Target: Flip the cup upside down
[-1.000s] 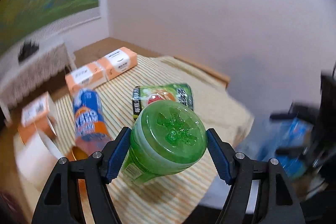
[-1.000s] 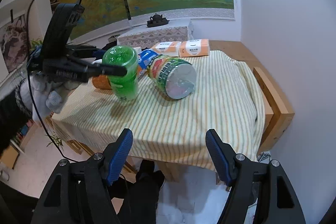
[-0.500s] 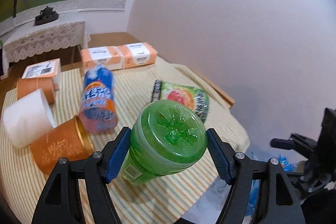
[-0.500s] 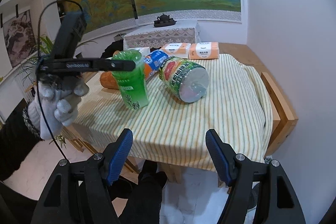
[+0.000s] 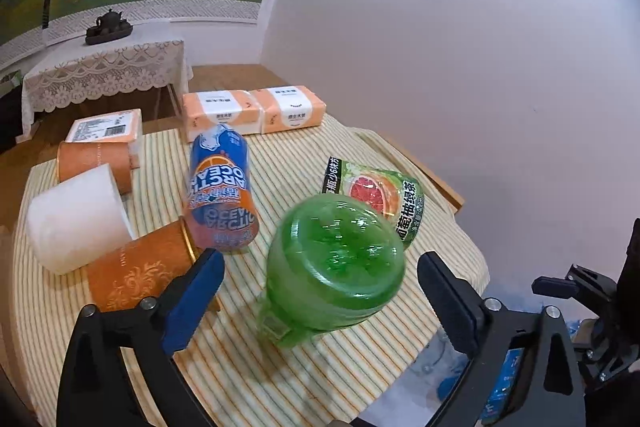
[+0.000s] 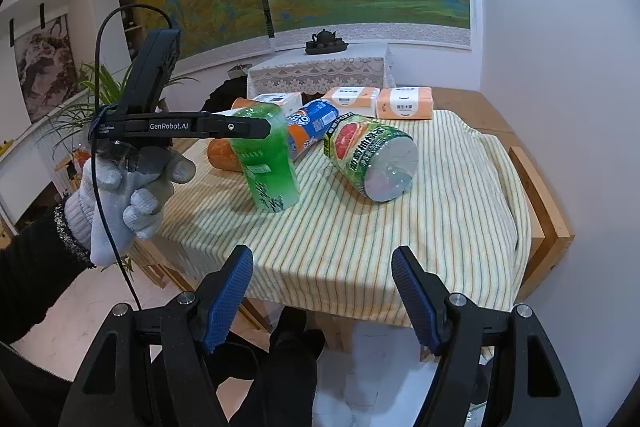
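- Left hand-held gripper [image 5: 320,291]: blue-padded fingers [image 5: 196,301] spread wide apart, neither pad touching anything. In the right wrist view its black body shows side-on, held by a hand in a white glove [image 6: 120,195].
- Green cup [image 5: 334,269]: between and just ahead of the left hand-held gripper's fingers, free of both pads. Translucent green plastic, moulded base turned up towards the camera, rim down on the cloth, body tilted; slightly blurred.
- Striped cloth [image 5: 248,359]: cream with orange-green stripes, covers the worktop beneath and beyond the left hand-held gripper.
- Orange paper cup [image 5: 136,273]: lying on its side, ahead-left of the left finger, gilt pattern.
- White roll [image 5: 76,223]: on its side, further left, touching the orange paper cup.
- Arctic Ocean can [image 5: 220,191]: blue and orange, lying on its side ahead of the left finger.
- Grapefruit green tea bottle [image 5: 384,197]: lying on its side, just beyond the green cup, ahead-right.
- Second orange cup [image 5: 94,161]: on its side, far left.
- Tissue packs [image 5: 252,109]: two orange-white packs side by side at the far edge of the worktop.
- Right hand-held gripper [image 6: 322,301]: fingers parted wide, holding nothing, off the near edge of the worktop [image 6: 540,203], well apart from the green cup.
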